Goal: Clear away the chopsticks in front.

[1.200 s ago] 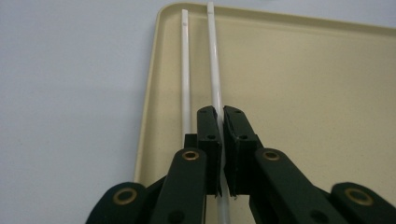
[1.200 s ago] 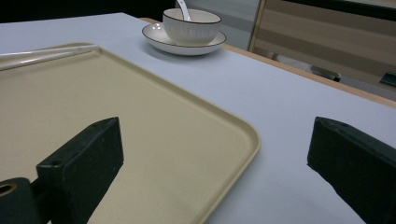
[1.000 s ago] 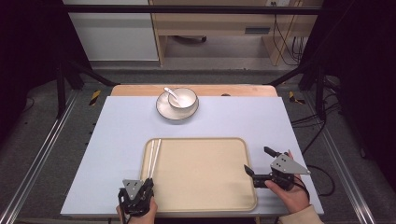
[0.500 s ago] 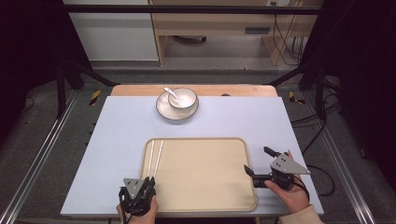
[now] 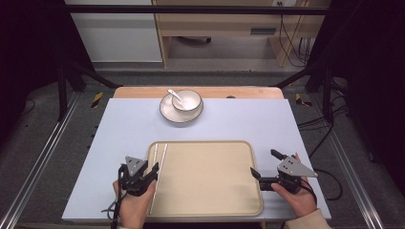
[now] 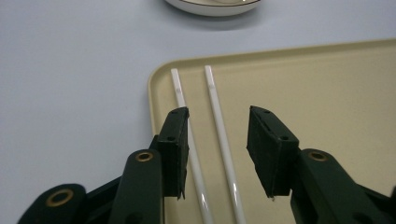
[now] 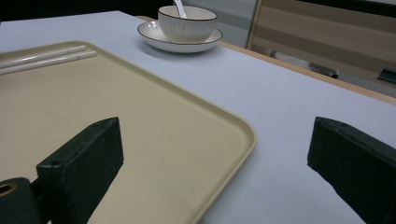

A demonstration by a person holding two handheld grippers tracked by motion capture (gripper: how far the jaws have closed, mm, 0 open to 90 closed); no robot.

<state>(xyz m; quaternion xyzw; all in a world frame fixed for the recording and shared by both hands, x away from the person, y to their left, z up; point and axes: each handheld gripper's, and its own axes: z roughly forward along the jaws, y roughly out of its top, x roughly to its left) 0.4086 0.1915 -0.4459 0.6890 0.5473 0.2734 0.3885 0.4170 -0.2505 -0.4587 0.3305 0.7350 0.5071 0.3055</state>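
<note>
We see a beige tray [image 5: 205, 191] lying on the near half of a pale blue table [image 5: 119, 129]. Two white chopsticks [image 6: 212, 93] lie side by side just inside the tray's left rim, running lengthwise along it. Well beyond the tray, near the table's far edge, a white plate [image 5: 167, 112] carries a white bowl [image 5: 188, 101], and a white spoon [image 5: 175, 95] rests in the bowl, its handle leaning out to the left. Behind the table we see a wooden desk [image 5: 224, 28] with cables [image 5: 289, 38] hanging beside it.
</note>
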